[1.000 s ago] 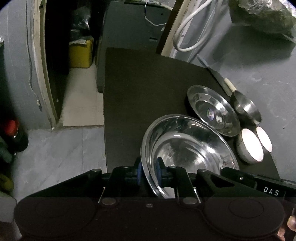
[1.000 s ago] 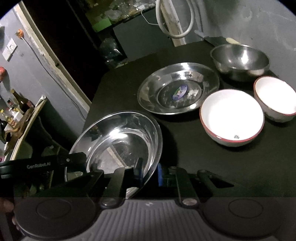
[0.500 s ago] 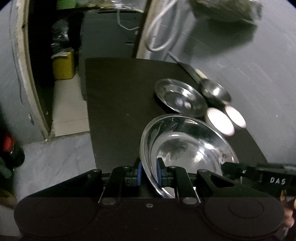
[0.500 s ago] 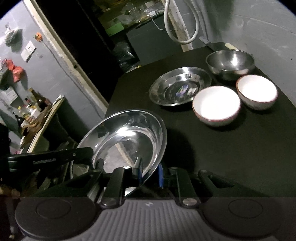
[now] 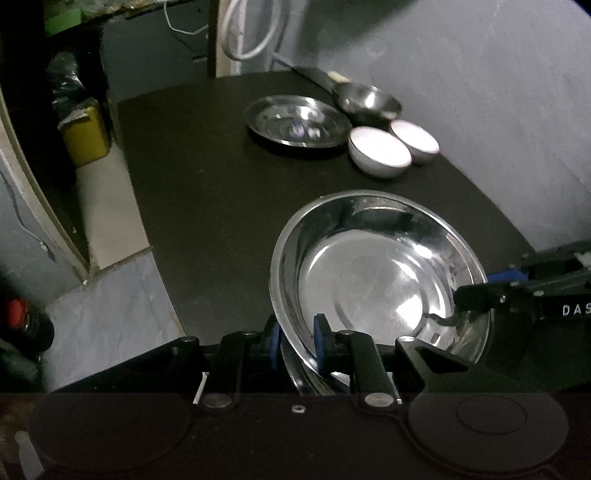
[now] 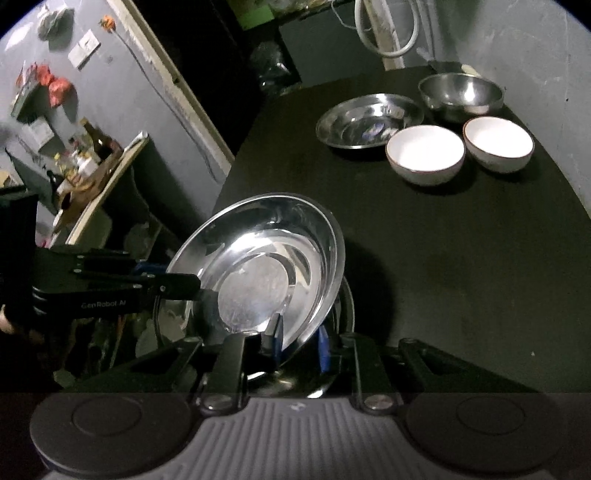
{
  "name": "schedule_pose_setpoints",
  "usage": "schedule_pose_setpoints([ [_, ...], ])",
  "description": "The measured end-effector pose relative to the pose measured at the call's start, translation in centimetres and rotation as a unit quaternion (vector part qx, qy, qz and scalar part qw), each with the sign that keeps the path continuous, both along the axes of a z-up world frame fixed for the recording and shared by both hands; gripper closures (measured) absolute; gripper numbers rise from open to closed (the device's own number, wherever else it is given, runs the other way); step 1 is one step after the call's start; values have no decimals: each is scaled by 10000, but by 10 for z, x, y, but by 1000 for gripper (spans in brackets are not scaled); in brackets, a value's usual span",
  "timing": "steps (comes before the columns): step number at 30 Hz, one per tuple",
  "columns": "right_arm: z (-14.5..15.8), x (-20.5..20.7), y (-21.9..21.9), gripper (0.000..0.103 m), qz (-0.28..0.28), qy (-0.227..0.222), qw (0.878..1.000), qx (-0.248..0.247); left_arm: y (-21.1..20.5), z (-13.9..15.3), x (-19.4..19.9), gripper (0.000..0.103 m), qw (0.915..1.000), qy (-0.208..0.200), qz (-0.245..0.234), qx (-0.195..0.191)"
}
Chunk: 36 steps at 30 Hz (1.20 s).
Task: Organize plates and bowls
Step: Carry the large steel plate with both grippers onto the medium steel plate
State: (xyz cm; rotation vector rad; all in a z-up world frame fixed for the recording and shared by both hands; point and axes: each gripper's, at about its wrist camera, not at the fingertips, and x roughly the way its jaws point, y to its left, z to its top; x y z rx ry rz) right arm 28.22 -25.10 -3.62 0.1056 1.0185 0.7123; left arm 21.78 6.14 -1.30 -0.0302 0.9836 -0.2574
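Both grippers hold one large steel plate (image 5: 376, 269) by opposite rims, tilted above the near end of the black table (image 5: 207, 177). My left gripper (image 5: 297, 345) is shut on its near rim; my right gripper (image 6: 299, 341) is shut on the other rim of the plate (image 6: 258, 266) and shows in the left wrist view (image 5: 480, 291). The left gripper shows in the right wrist view (image 6: 184, 284). A second steel plate (image 6: 369, 120), a steel bowl (image 6: 460, 94) and two white bowls (image 6: 424, 153) (image 6: 498, 144) sit at the far end.
A grey wall (image 5: 480, 92) runs along the table's right side. A knife (image 5: 325, 75) lies behind the steel bowl. A white hose (image 5: 251, 33) hangs at the back. A yellow bin (image 5: 86, 133) and a doorway are left of the table.
Both grippers with the large plate have pulled back toward the near end of the table; the other dishes now look farther away. The grip on the plate is unchanged.
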Motion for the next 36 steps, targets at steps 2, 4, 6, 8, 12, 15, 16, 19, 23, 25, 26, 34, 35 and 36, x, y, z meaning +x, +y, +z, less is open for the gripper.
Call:
schedule_pose_setpoints([
  [2,-1,-2,-1,79,38,38,10000,-59,-4,-2,-2,82,10000,68,-36,48],
  [4,-2,-4,0,76,95,56,9999,-115,-6,-4,-5,81,9998,152,-65,86],
  [6,-3,-5,2,74,157,88,9997,-159,-7,-5,-4,80,9997,215,-84,115],
  [8,-4,-5,2,72,187,126,9996,-172,-9,-4,-5,78,9995,247,-110,138],
  [12,-6,-5,2,72,236,166,9993,-223,-12,-4,-5,77,9993,269,-141,198],
  [15,-6,-5,3,72,280,170,9991,-278,-14,-3,-4,77,9992,300,-138,232],
  [16,-6,-5,4,72,290,170,9990,-302,-14,-3,-5,77,9991,309,-145,251],
  [19,-6,-5,4,72,298,175,9989,-322,-16,-3,-5,77,9989,329,-154,287],
  [23,-6,-5,5,72,318,181,9987,-362,-17,-3,-5,77,9987,374,-181,311],
  [25,-5,-6,4,72,334,187,9985,-389,-18,-2,-5,77,9984,403,-216,324],
  [26,-5,-6,4,72,337,195,9985,-393,-18,-3,-5,77,9984,409,-224,328],
  [34,-5,-5,6,72,375,216,9978,-493,-22,-3,-5,77,9977,485,-281,386],
  [35,-5,-5,6,72,376,217,9978,-501,-22,-3,-5,77,9977,483,-268,380],
  [36,-5,-5,6,72,378,219,9977,-513,-23,-3,-4,77,9977,497,-266,387],
])
